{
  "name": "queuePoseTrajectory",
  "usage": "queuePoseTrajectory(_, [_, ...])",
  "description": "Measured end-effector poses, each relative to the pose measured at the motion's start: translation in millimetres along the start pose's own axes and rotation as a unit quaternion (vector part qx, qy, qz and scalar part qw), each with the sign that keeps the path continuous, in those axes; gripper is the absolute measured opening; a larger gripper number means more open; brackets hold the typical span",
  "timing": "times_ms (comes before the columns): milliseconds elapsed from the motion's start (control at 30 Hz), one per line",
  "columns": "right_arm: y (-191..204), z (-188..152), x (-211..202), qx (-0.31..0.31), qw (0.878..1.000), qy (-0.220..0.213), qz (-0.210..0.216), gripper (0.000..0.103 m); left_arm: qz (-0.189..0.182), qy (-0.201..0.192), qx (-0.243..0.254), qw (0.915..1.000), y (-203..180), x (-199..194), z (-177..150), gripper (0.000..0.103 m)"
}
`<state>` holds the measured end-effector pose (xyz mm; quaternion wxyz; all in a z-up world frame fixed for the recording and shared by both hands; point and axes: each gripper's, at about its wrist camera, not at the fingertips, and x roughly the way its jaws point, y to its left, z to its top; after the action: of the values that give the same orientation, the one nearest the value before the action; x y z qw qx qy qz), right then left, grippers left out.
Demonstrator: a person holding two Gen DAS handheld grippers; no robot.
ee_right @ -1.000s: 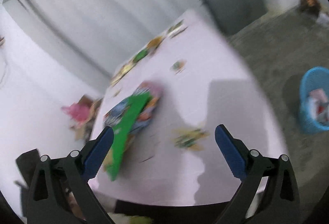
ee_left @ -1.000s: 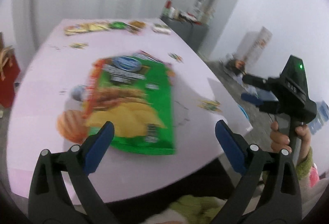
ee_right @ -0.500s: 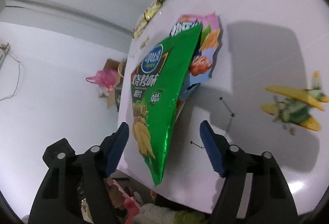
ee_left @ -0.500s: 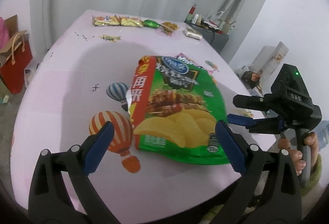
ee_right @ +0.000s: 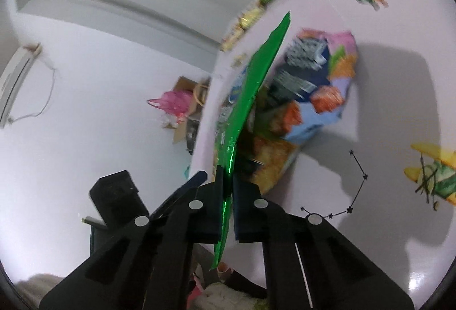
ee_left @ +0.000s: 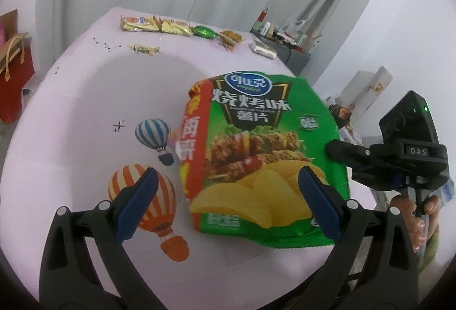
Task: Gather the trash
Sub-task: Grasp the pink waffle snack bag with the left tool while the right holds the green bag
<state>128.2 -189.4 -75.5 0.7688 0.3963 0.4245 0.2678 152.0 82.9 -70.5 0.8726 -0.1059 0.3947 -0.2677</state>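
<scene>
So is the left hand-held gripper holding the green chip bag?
No, the left hand-held gripper is open; the right hand-held gripper pinches the green chip bag.

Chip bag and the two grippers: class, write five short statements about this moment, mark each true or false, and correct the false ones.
1. The right gripper has its jaws shut on the edge of the green chip bag. True.
2. The left gripper is clamped on the bag as well. False: its jaws stand wide apart and grip nothing.
3. Other bags lie under the green one. True.
4. The tablecloth is plain, without pictures. False: it shows hot-air balloons and planes.
5. A row of small wrappers lies along the far edge of the table. True.
</scene>
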Motion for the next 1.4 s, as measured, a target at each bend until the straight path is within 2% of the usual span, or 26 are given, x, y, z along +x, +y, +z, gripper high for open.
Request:
queuePoseTrajectory(200, [-1.2,-4.0,-37.4,-0.005,0.999,-0.037,0.022,0.004,-0.011,-0.008,-0.004,0.9999,-2.8,-4.5,7.5,0.094])
queuePoseTrajectory(400, [-15.1,-15.5,-79.6,0.017,0.996,-0.074,0.052,0.004,-0.023,0.004,-0.011,0.9997,-10.3,9.0,16.4,0.094])
queuePoseTrajectory(500, [-21.5,-26.4,-95.7,0.025,0.994,-0.081,0.064,0.004,-0.029,0.012,-0.014,0.9994,-15.2,17.8,20.1,0.088])
queuePoseTrajectory(600, [-24.0,-42.7,-108.8,0.028,0.993,-0.081,0.078,0.004,-0.033,0.027,-0.028,0.9987,-16.7,29.7,24.1,0.080])
queuePoseTrajectory(767, [-34.8,-50.9,-128.9,0.033,0.992,-0.104,0.069,0.004,-0.035,0.076,-0.065,0.9944,-15.9,62.7,33.0,0.068])
queuePoseTrajectory(833, [-39.3,-54.7,-142.6,0.037,0.990,-0.123,0.067,0.004,-0.038,0.096,-0.075,0.9919,-17.5,77.1,37.7,0.064])
queuePoseTrajectory(933, [-45.9,-55.4,-162.5,0.043,0.985,-0.151,0.065,0.004,-0.040,0.115,-0.075,0.9897,-22.7,96.2,48.1,0.064])
queuePoseTrajectory(1000, [-49.9,-55.0,-174.2,0.047,0.983,-0.167,0.064,0.004,-0.034,0.124,-0.063,0.9897,-27.5,107.5,55.8,0.064])
queuePoseTrajectory(1067, [-52.6,-51.6,-185.6,0.048,0.980,-0.184,0.063,0.004,-0.009,0.133,-0.044,0.9901,-34.0,118.5,60.3,0.064])
queuePoseTrajectory(1233, [-55.2,-41.2,-203.9,0.045,0.974,-0.218,0.043,0.004,0.061,0.149,0.047,0.9858,-58.3,142.1,61.7,0.061])
queuePoseTrajectory(1300, [-54.1,-38.7,-208.9,0.044,0.973,-0.224,0.035,0.004,0.069,0.149,0.065,0.9843,-65.0,144.0,60.0,0.057])
queuePoseTrajectory(1400, [-51.7,-33.3,-211.3,0.037,0.971,-0.233,0.028,0.004,0.069,0.149,0.079,0.9832,-71.9,144.5,57.4,0.044])
